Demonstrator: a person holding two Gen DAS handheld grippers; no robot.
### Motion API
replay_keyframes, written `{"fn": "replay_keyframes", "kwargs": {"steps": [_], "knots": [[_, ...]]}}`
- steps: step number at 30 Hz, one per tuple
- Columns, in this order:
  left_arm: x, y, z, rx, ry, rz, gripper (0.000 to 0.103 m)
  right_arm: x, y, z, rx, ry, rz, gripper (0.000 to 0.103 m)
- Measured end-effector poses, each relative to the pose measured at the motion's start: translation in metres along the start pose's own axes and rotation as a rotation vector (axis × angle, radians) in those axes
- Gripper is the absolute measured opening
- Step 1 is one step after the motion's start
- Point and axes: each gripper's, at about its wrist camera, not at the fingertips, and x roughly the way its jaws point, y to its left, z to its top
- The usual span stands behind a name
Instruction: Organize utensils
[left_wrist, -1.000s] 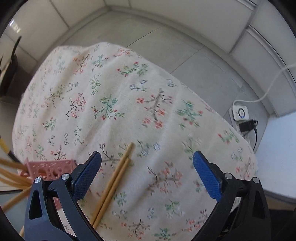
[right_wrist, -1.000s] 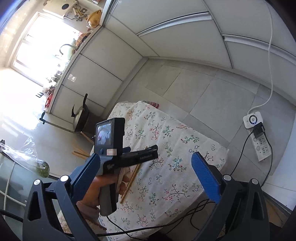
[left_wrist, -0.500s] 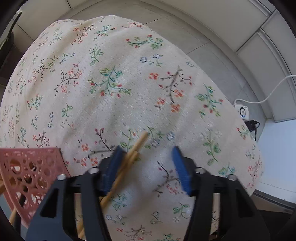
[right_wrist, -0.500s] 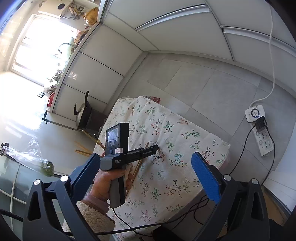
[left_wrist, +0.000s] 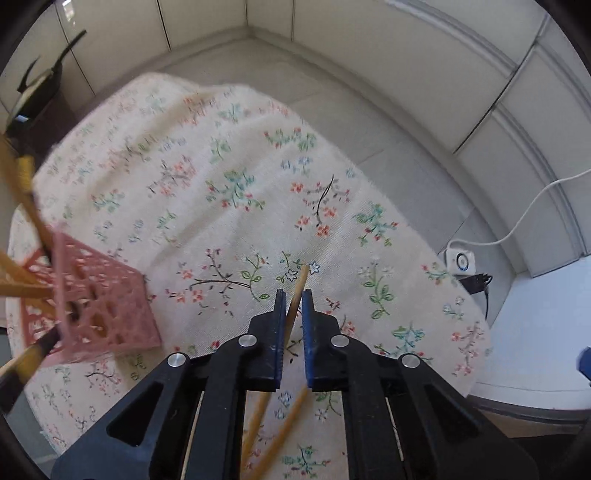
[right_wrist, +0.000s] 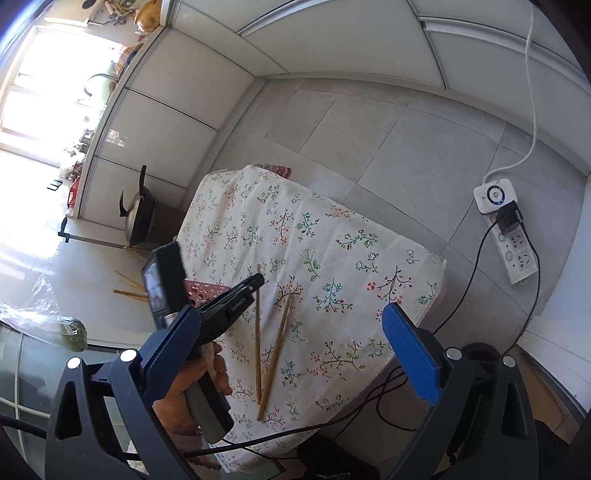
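Observation:
My left gripper (left_wrist: 293, 301) is shut on a wooden chopstick (left_wrist: 298, 291), whose tip sticks out ahead between the blue pads. A second chopstick (left_wrist: 286, 428) lies on the floral cloth below the jaws. In the right wrist view the left gripper (right_wrist: 255, 282) holds one chopstick (right_wrist: 257, 332) and the other chopstick (right_wrist: 277, 350) lies beside it, crossing it near the front end. A pink perforated utensil holder (left_wrist: 99, 302) with several chopsticks in it stands to the left. My right gripper (right_wrist: 291, 339) is open and empty, high above the table.
The table is covered by a floral cloth (left_wrist: 229, 199) and stands on a grey tiled floor. A power strip with cables (right_wrist: 506, 229) lies on the floor to the right. A dark pot (right_wrist: 138, 218) stands at the far left of the table. Loose chopsticks (right_wrist: 129, 288) lie on the floor.
My left gripper has closed from wide open onto one chopstick of the pair and lifted its front end. The right gripper has stayed open and high.

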Motion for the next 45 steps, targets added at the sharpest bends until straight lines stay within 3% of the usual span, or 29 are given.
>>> {"fn": "replay_keyframes", "kwargs": {"steps": [5, 12, 19, 21, 22, 23, 26, 31, 36, 38, 40, 43, 45], "knots": [[-0.059, -0.012, -0.03, 0.065, -0.14, 0.034, 0.005, 0.033, 0.003, -0.011, -0.022, 0.079, -0.086, 0.096], [-0.125, 0.008, -0.079, 0.031, -0.276, 0.059, 0.005, 0.108, 0.036, -0.033, -0.171, 0.19, -0.283, 0.092], [-0.17, 0.04, -0.112, -0.045, -0.381, 0.103, 0.005, 0.185, 0.044, -0.048, -0.166, 0.3, -0.397, 0.056], [-0.18, 0.046, -0.118, -0.065, -0.412, 0.111, 0.005, 0.194, 0.053, -0.054, -0.205, 0.258, -0.431, 0.046], [-0.184, 0.048, -0.12, -0.072, -0.424, 0.115, 0.005, 0.198, 0.06, -0.058, -0.242, 0.253, -0.42, 0.014], [-0.189, 0.052, -0.121, -0.081, -0.438, 0.115, 0.005, 0.207, 0.062, -0.062, -0.254, 0.291, -0.409, 0.01], [-0.197, 0.061, -0.125, -0.11, -0.466, 0.11, 0.005, 0.201, 0.062, -0.064, -0.246, 0.241, -0.368, 0.007], [-0.208, 0.071, -0.129, -0.143, -0.491, 0.083, 0.005, 0.152, 0.077, -0.062, -0.289, 0.129, -0.256, 0.007], [-0.192, 0.074, -0.129, -0.163, -0.422, 0.016, 0.005, 0.097, 0.091, -0.063, -0.329, 0.051, -0.153, 0.007], [-0.167, 0.074, -0.125, -0.183, -0.32, -0.056, 0.006, 0.082, 0.094, -0.061, -0.338, 0.034, -0.125, 0.007], [-0.136, 0.073, -0.122, -0.207, -0.227, -0.07, 0.01, 0.071, 0.096, -0.06, -0.344, 0.023, -0.099, 0.007], [-0.101, 0.074, -0.115, -0.216, -0.149, 0.01, 0.041, 0.061, 0.095, -0.058, -0.333, 0.014, -0.078, 0.007], [-0.087, 0.079, -0.106, -0.234, -0.137, 0.038, 0.046, 0.058, 0.093, -0.059, -0.335, 0.01, -0.073, 0.007]]}}
